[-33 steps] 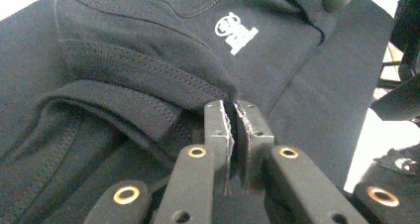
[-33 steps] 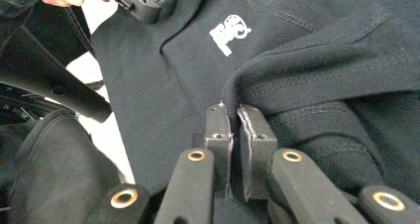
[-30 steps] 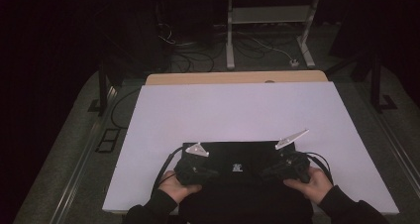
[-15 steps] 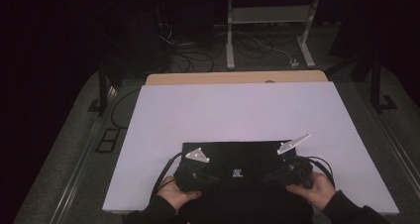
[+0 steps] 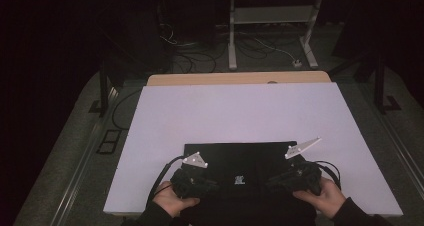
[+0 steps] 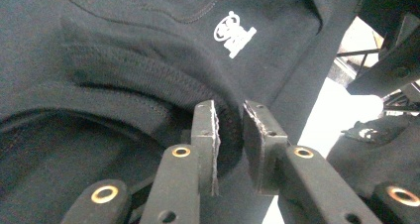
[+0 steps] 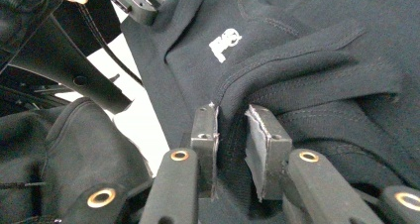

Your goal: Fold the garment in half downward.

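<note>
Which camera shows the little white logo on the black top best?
The left gripper view: the white logo on the black top is large and sharp there. The right gripper view shows it smaller and tilted; the high view shows a tiny speck.

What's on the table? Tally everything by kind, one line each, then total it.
Black garment with a small white logo: 1
White table cover: 1
Hand-held grippers: 2, the left gripper and the right gripper, each with a fold of the garment between its jaws
Total: 4
</note>
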{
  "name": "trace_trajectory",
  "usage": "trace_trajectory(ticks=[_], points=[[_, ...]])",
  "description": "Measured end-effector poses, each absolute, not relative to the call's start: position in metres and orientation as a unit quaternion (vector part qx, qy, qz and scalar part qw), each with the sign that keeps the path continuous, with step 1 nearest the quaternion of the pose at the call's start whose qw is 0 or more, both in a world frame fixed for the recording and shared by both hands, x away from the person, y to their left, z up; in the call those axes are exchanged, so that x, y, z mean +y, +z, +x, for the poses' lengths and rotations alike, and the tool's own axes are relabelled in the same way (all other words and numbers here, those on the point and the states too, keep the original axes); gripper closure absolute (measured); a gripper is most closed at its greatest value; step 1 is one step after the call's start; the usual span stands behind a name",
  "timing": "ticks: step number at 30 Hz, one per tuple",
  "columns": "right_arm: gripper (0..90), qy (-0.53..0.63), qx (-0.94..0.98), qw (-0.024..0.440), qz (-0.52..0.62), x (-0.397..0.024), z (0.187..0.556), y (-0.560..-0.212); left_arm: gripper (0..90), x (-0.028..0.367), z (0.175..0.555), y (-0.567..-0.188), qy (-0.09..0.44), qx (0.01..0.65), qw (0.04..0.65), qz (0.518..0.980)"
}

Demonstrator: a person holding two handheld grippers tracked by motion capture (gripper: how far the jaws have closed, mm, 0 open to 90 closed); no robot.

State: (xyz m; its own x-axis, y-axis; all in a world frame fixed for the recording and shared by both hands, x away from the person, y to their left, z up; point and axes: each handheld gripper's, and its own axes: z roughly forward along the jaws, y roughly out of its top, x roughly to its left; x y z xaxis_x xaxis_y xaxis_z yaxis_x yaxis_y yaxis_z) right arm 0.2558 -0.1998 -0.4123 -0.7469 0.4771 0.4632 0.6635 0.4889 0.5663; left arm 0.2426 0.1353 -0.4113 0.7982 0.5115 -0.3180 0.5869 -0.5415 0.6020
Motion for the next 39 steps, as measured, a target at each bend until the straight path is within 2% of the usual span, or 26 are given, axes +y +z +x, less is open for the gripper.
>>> trace_trajectory(ticks=[2,4,9,11,15,20,23,25,31,35,39], points=[[71.2,-0.382,-0.855,0.116,-0.332,-0.201,0.254,-0.409,68.4,0.138,0.241,-0.408,-0.048,0.308,0.369,0.876],[68.5,-0.385,-0.854,0.110,-0.331,-0.203,0.252,-0.405,60.8,0.139,0.241,-0.405,-0.041,0.307,0.372,0.875],[53.0,-0.389,-0.852,0.091,-0.338,-0.205,0.253,-0.400,46.5,0.141,0.241,-0.403,-0.022,0.310,0.377,0.872],[44.1,-0.388,-0.855,0.083,-0.334,-0.205,0.254,-0.399,40.3,0.141,0.242,-0.403,-0.025,0.304,0.382,0.872],[35.1,-0.384,-0.860,0.074,-0.328,-0.203,0.255,-0.398,30.7,0.140,0.243,-0.400,0.003,0.295,0.376,0.878],[20.3,-0.390,-0.857,0.064,-0.330,-0.203,0.258,-0.394,14.8,0.139,0.248,-0.398,0.004,0.285,0.369,0.885],[13.9,-0.392,-0.855,0.058,-0.335,-0.205,0.261,-0.390,12.4,0.143,0.252,-0.397,0.004,0.287,0.375,0.881],[13.2,-0.393,-0.854,0.051,-0.336,-0.206,0.263,-0.387,12.2,0.146,0.254,-0.396,0.002,0.289,0.386,0.876],[6.3,-0.398,-0.851,0.040,-0.339,-0.213,0.271,-0.378,0.4,0.154,0.265,-0.394,0.001,0.293,0.386,0.875],[0.4,-0.401,-0.849,0.028,-0.343,-0.218,0.276,-0.372,0.0,0.160,0.272,-0.391,0.007,0.296,0.389,0.872],[0.0,-0.405,-0.847,0.020,-0.345,-0.223,0.281,-0.365,0.0,0.163,0.277,-0.388,0.012,0.298,0.392,0.870]])
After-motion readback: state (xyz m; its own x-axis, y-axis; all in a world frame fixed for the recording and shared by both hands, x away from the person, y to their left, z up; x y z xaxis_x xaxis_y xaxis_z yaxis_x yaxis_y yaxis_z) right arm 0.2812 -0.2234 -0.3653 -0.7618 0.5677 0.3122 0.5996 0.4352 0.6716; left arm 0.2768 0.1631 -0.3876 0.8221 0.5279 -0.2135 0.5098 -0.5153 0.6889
